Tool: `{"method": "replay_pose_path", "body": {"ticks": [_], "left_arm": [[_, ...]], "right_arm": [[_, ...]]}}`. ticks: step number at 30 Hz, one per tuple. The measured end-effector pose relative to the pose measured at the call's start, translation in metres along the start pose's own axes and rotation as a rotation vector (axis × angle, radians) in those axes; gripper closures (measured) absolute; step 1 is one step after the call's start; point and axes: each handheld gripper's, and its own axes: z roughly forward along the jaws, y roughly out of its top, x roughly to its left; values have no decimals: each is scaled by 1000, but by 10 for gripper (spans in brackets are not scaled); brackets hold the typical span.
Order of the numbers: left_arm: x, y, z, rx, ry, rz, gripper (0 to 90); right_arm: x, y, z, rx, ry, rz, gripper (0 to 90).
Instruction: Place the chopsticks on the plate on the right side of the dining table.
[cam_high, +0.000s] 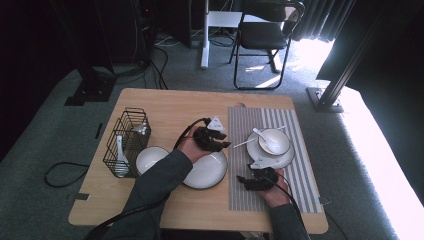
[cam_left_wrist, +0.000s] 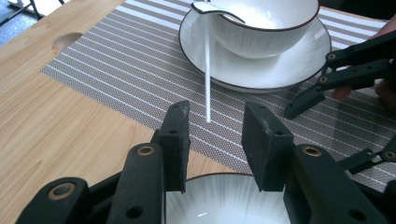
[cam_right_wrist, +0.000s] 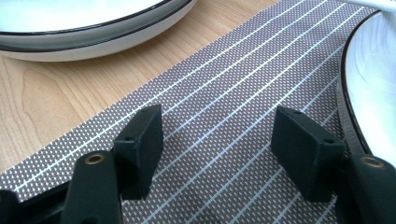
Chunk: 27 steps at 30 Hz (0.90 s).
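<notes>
Left gripper (cam_high: 224, 145) over far rim of white dark-rimmed plate (cam_high: 206, 172) at table centre, jaws apart, nothing between. White chopstick-like rod (cam_left_wrist: 207, 74) lies at 12 o'clock from them, leaning from white bowl (cam_high: 274, 141) on white saucer plate (cam_high: 285, 159), tip on grey striped woven placemat (cam_high: 300, 180). Right gripper (cam_high: 242, 179) low over placemat at 6 o'clock from saucer, jaws wide, empty. Black wire basket (cam_high: 127, 131) at 9 o'clock.

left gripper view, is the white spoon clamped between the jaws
No, the spoon leans on the bowl ahead, and the left gripper stands open with nothing between its jaws.
</notes>
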Motion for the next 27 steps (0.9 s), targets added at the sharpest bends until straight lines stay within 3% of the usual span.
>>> {"method": "replay_pose_path", "body": {"ticks": [11, 23, 27], "left_arm": [[-4, 3, -35, -56, -6, 14, 597], [-4, -2, -73, -61, -18, 31, 590], [-5, -2, -90, -86, -25, 30, 590]], "right_arm": [[-1, 0, 0, 1, 6, 4, 343], [-1, 0, 0, 3, 3, 7, 328], [-1, 0, 0, 2, 3, 9, 328]]}}
